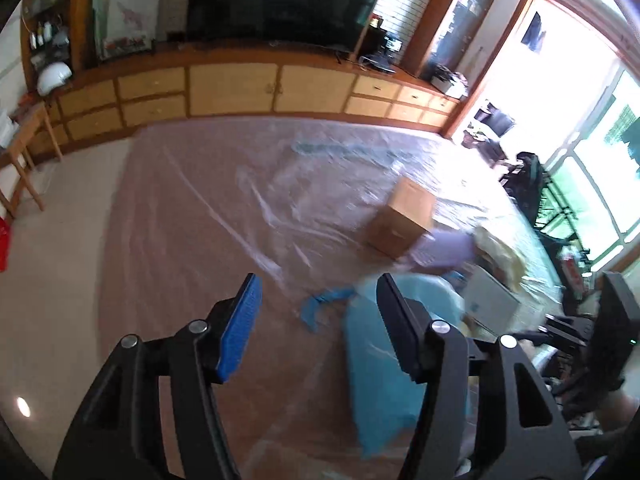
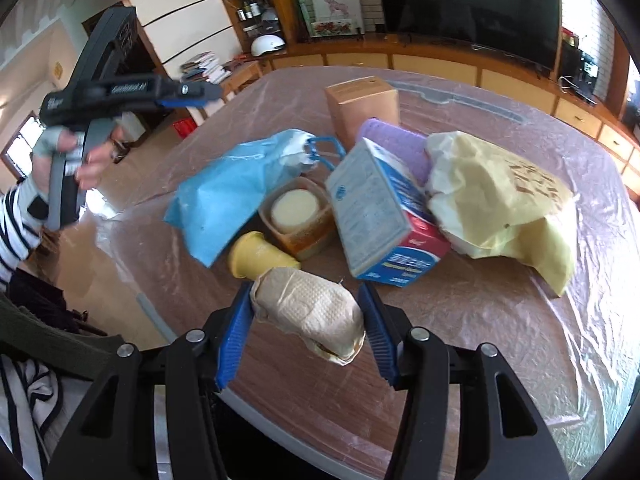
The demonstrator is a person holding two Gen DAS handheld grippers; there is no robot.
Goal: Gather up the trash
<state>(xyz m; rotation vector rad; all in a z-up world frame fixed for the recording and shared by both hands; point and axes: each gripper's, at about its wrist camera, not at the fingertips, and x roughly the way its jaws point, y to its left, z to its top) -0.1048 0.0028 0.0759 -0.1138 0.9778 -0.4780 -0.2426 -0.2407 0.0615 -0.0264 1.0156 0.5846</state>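
Observation:
My right gripper [image 2: 306,322] is shut on a crumpled brown paper wad [image 2: 312,316] and holds it just above the near edge of the plastic-covered table [image 2: 480,328]. Behind it lie a blue plastic bag [image 2: 228,200], a yellow cup [image 2: 256,256] on its side, a clear tub [image 2: 298,216] with a white lid, a blue-and-white carton [image 2: 380,216], a yellow paper bag [image 2: 504,200], a purple item [image 2: 396,148] and a brown cardboard box [image 2: 362,106]. My left gripper [image 1: 320,320] is open and empty, held in the air above the table's left side, over the blue bag [image 1: 384,360].
A long wooden cabinet [image 1: 240,88] with a large TV [image 1: 280,0] runs along the far wall. A small wooden side table [image 1: 24,152] stands at the left. Dark equipment [image 1: 532,188] stands by the bright window at the right. The left gripper also shows in the right wrist view [image 2: 120,96].

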